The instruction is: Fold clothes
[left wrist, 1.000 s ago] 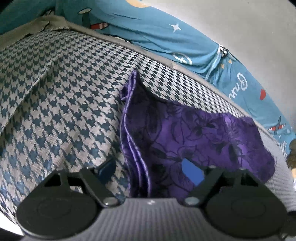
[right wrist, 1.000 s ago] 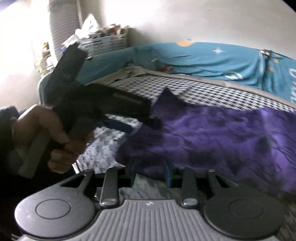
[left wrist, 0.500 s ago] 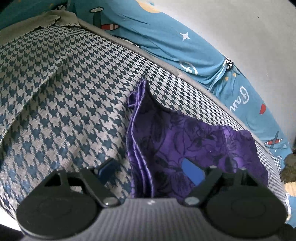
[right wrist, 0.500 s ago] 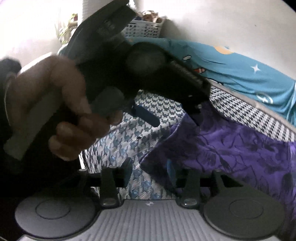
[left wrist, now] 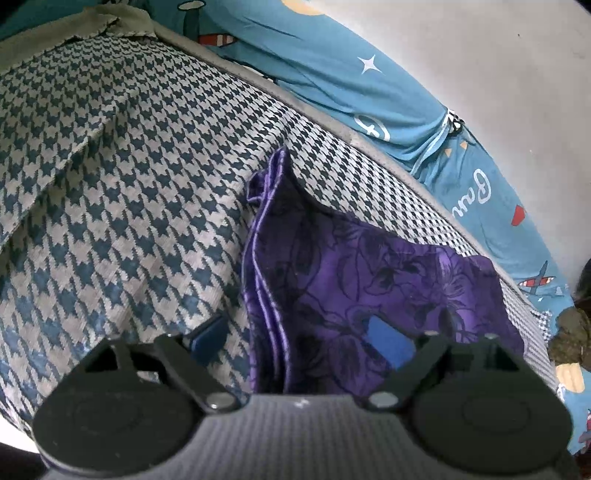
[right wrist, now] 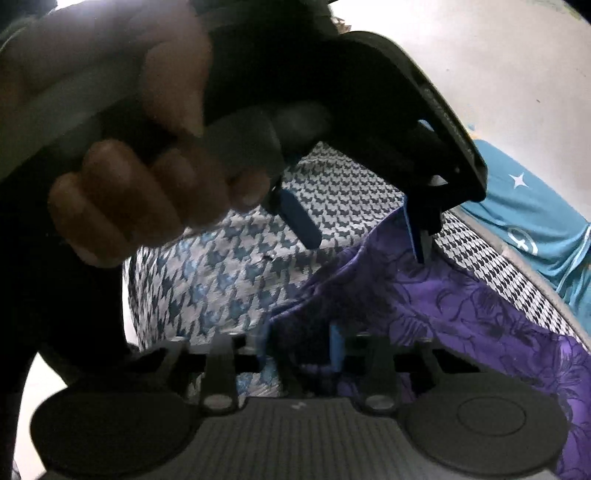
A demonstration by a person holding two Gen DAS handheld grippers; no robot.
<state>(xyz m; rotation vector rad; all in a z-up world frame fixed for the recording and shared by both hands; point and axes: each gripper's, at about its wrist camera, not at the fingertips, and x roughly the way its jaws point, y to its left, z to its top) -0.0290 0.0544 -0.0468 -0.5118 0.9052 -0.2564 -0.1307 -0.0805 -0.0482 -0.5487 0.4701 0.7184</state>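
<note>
A purple floral cloth (left wrist: 369, 280) lies folded on the houndstooth bed cover (left wrist: 129, 192), its stacked hems along the left side. My left gripper (left wrist: 299, 338) straddles that hemmed edge with its jaws wide and still opening; the pads do not press the cloth. In the right wrist view the same left gripper (right wrist: 356, 229) hangs over the cloth (right wrist: 461, 306), held in a person's hand (right wrist: 147, 184). My right gripper (right wrist: 299, 345) is at the cloth's near corner. Its jaws are narrow and closing, with bunched purple fabric filling the gap between the pads.
A teal sheet with stars and planes (left wrist: 332, 74) runs along the white wall behind the bed. An olive cloth (left wrist: 74, 26) lies at the far left edge of the cover. A dark olive lump (left wrist: 569, 332) sits at the right edge.
My right gripper dropped toward the cloth's near corner and under the left gripper, and its jaws narrowed around the fabric. The left gripper stayed over the hemmed edge, its jaws slightly wider.
</note>
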